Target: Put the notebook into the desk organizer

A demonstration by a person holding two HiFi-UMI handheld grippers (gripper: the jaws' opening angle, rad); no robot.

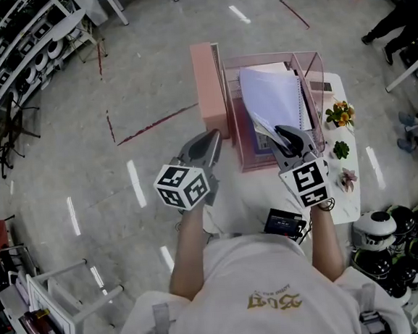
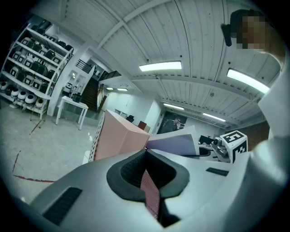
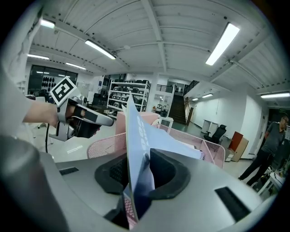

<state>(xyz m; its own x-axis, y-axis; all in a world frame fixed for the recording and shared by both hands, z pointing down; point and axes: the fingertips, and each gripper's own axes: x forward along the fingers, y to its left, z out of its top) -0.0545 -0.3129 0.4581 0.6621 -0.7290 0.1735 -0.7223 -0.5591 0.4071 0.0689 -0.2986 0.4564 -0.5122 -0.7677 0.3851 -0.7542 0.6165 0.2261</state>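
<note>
Notebook (image 1: 275, 95) in the desk organizer (image 1: 256, 164), right gripper (image 1: 287, 132) at its near edge!

The lavender notebook lies tilted inside the pink mesh desk organizer on the white table (image 1: 342, 187), spiral binding to the right. The right gripper is at its near edge, and its own view shows the cover standing upright between jaws that are only a little apart, slack rather than clamped. The left gripper (image 1: 210, 137) hovers just off the organizer's front left corner, its jaws drawn together at the tips with nothing between them. Small potted plants (image 1: 339, 113) line the table's right edge, close beside the organizer.
</note>
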